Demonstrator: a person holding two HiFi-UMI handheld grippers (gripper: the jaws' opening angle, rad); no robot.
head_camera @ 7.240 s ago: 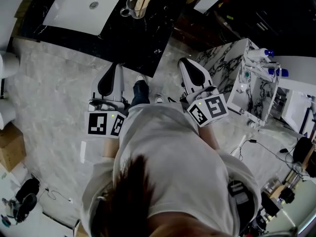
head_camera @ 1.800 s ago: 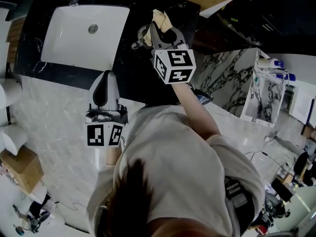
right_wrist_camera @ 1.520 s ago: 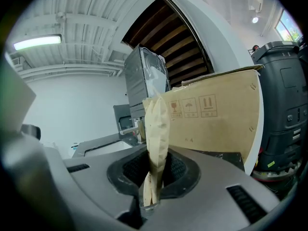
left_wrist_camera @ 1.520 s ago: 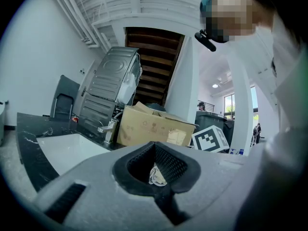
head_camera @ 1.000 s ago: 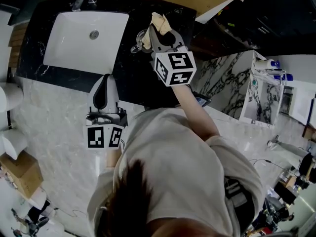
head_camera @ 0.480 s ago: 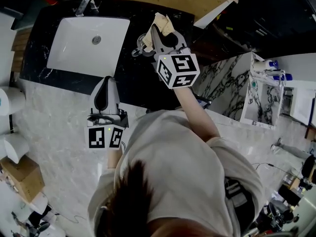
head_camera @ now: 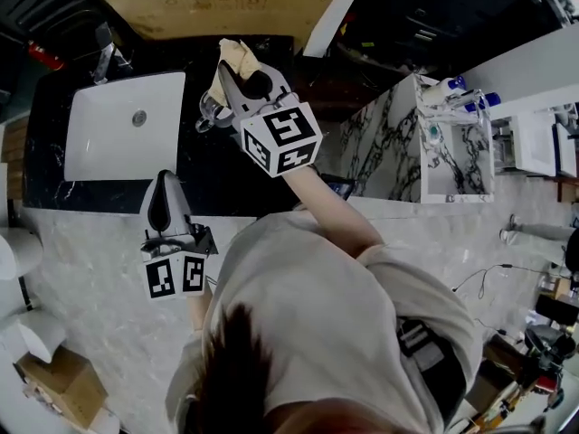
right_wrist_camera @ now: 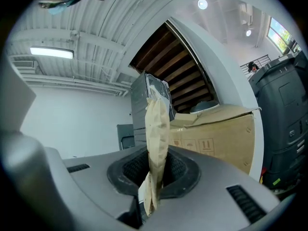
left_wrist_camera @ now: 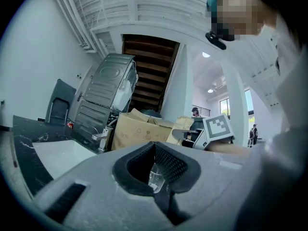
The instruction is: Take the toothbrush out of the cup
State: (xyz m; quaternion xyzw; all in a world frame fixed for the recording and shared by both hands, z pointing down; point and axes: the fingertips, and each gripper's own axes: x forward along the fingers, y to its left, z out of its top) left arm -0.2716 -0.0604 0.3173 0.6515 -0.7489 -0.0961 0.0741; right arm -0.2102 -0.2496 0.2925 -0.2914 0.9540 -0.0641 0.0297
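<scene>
1. The left gripper [head_camera: 163,181], nearest the person, is clenched on nothing at the black counter's [head_camera: 217,174] front edge. Its own view frames the clear cup [left_wrist_camera: 156,176] through the hollow between its closed jaws.
2. Further out, the right gripper [head_camera: 233,75] grasps the paper-wrapped toothbrush [right_wrist_camera: 156,129]. Its own view shows the wrapper's lower end hanging free, which that gripper's body covers in the head view.
3. The cup stands on the counter beside the white sink [head_camera: 109,138], partly behind the right gripper.
4. A cardboard box [head_camera: 226,7] lies beyond.
</scene>
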